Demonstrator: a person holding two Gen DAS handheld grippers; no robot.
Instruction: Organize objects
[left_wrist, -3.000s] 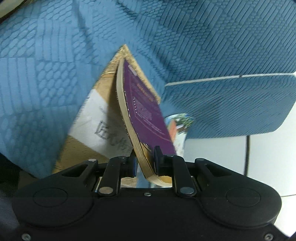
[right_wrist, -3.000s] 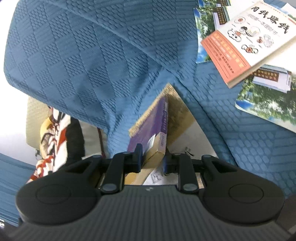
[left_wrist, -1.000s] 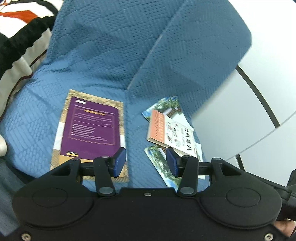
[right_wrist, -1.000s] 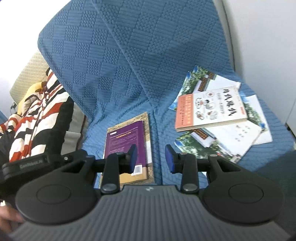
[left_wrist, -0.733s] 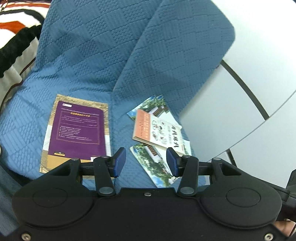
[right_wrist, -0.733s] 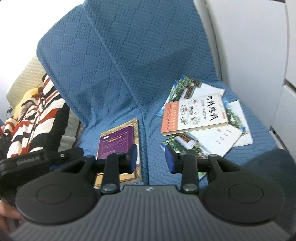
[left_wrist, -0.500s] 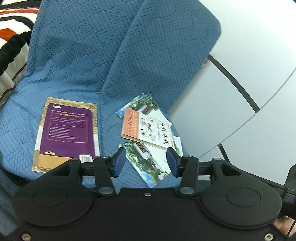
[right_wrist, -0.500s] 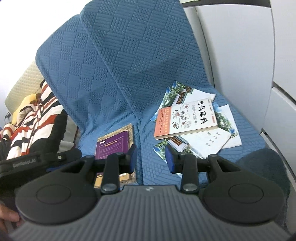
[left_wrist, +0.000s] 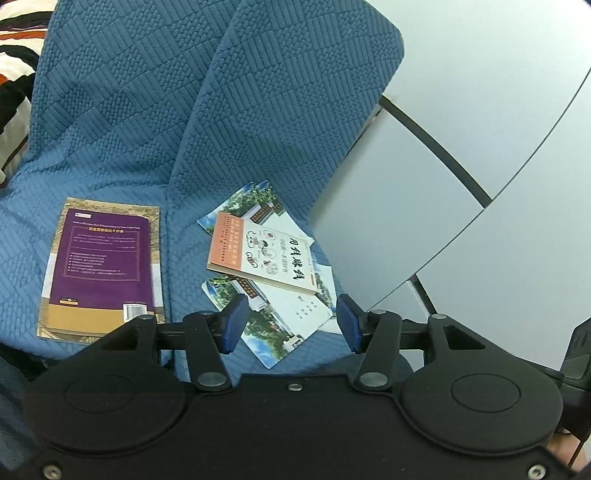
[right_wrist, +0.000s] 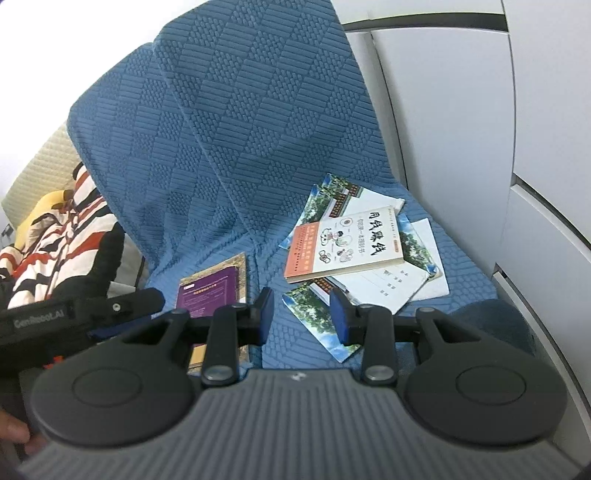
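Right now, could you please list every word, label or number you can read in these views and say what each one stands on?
"用钱赚钱": large black title on the white and orange book, lying on the picture booklets.
"GenRobot.AI": pale lettering on the left gripper, blurred.
Purple book: cover lines and barcode too small to read.
Picture booklets: small characters unreadable.
Orange panel text on the white and orange book: too small.

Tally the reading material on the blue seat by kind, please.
Purple-cover book: 1
Orange-and-white book: 1
Thin photo-cover booklets, overlapped under the orange-and-white book: 3 as far as can be told
Total: 5
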